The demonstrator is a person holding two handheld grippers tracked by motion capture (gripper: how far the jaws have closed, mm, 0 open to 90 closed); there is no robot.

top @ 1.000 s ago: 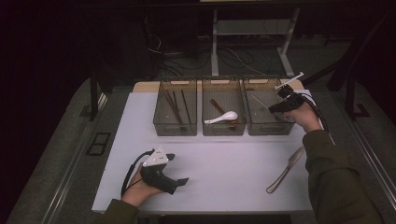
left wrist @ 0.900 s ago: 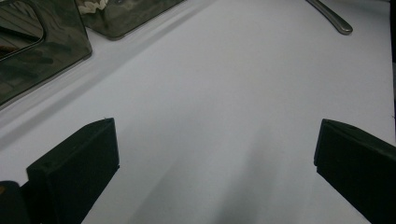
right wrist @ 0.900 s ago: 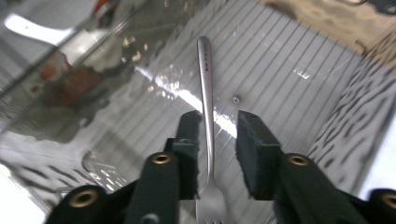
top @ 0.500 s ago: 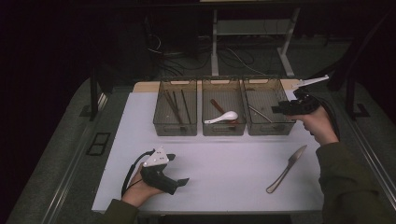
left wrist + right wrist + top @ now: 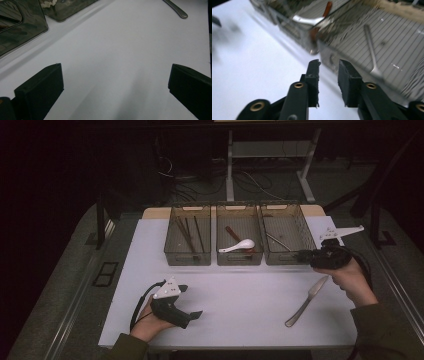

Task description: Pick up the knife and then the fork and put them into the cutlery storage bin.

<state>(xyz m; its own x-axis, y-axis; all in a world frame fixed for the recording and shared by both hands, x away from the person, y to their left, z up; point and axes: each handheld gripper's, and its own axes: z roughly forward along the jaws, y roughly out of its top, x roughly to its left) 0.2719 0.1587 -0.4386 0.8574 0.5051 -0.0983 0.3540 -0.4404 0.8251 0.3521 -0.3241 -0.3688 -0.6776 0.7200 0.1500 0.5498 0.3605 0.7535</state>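
Drawn back from over the right-hand bin (image 5: 289,231), the right gripper (image 5: 303,254) now sits low at its near corner, jaws nearly closed on nothing; a slim metal fork (image 5: 372,51) lies inside on the ribbed floor. The left gripper (image 5: 196,314) rests on the white tabletop (image 5: 240,295), jaws wide apart and empty. Probably next: the flat, shiny butter knife (image 5: 306,300) nearby, best pinched across its narrow handle.
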